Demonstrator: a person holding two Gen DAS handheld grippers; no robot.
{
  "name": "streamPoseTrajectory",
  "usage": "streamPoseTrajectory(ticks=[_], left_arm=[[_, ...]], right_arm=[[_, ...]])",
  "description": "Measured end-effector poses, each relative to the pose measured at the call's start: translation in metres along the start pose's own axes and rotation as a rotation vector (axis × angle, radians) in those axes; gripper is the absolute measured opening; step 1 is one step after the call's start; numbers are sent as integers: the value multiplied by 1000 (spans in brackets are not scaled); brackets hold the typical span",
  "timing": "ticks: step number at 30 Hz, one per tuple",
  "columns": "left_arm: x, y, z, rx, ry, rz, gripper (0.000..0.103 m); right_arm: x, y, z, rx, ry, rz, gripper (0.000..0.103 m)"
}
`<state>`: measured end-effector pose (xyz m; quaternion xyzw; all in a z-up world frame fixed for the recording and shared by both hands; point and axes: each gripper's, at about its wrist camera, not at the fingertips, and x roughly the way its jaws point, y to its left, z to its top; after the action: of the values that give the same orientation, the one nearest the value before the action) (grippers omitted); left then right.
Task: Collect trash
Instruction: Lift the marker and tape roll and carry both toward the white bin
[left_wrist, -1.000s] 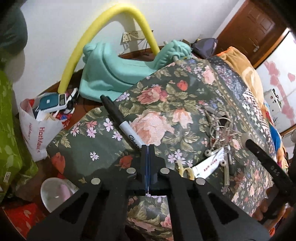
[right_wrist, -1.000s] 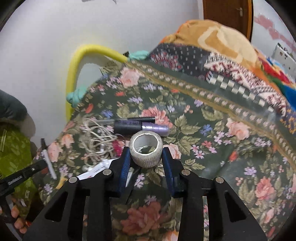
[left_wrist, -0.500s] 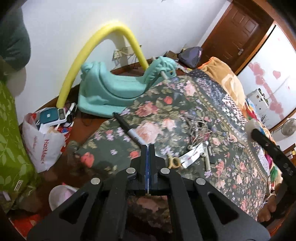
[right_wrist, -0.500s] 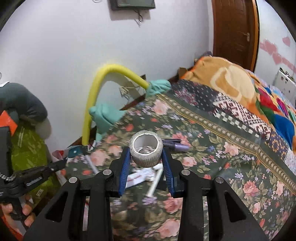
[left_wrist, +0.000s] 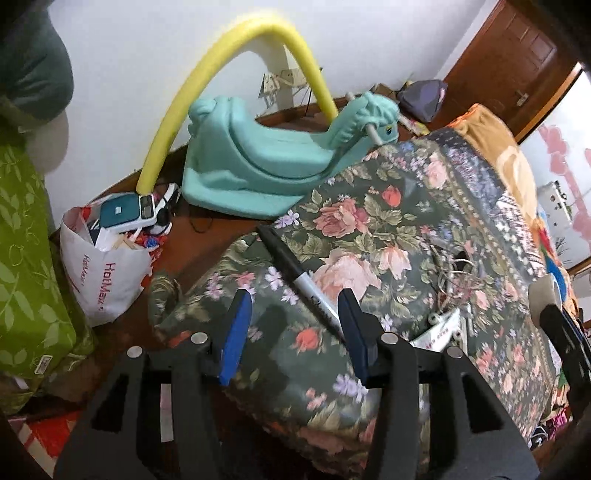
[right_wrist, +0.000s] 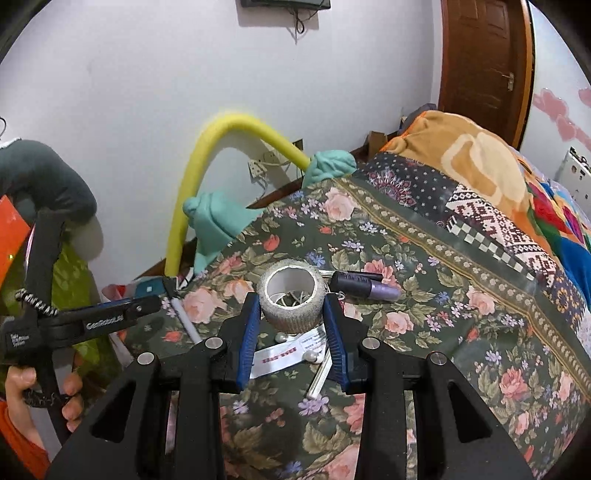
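In the left wrist view the left gripper (left_wrist: 293, 325) fills the lower centre of the frame, its blue-padded jaws opening, and a black-capped marker pen with a grey barrel (left_wrist: 295, 275) slants between them from the upper left towards the right-hand pad; the barrel's lower end lies against or just in front of that pad, and no pad presses on it, so it reads as being let go over the dark floral bedspread (left_wrist: 369, 236). A white plastic carrier bag with red lettering (left_wrist: 107, 280), already stuffed with rubbish, stands on the floor at the left of the frame, well apart from the pen. In the right wrist view the right gripper (right_wrist: 291, 317), at lower centre, is closed part-way on a greyish-white roll of textured tape (right_wrist: 291, 301), both pads against its sides and the roll raised clear of the bedspread. Below it lie a white printed label (right_wrist: 284, 354), a purple tube (right_wrist: 364, 286) and tangled wire. The step in hand seems to be carrying picked-up litter to the bag; the next move probably calls for taking the roll across to the bag's mouth and re-grasping the pen
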<state>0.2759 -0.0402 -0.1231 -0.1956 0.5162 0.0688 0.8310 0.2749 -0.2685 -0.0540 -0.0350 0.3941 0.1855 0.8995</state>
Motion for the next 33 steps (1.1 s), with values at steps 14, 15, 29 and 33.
streamPoseTrajectory(ticks=[14, 15, 29, 33], left_arm=[[37, -9, -3, -73, 1, 41, 10], [34, -9, -3, -59, -1, 42, 10], [-64, 30, -32, 125, -118, 56, 10], [-90, 53, -52, 157, -145, 78, 10]], right_arm=[[27, -10, -2, -16, 38, 45, 32], [25, -8, -2, -16, 35, 47, 32], [-22, 72, -4, -78, -7, 121, 32], [-29, 109, -11, -128, -8, 149, 32]])
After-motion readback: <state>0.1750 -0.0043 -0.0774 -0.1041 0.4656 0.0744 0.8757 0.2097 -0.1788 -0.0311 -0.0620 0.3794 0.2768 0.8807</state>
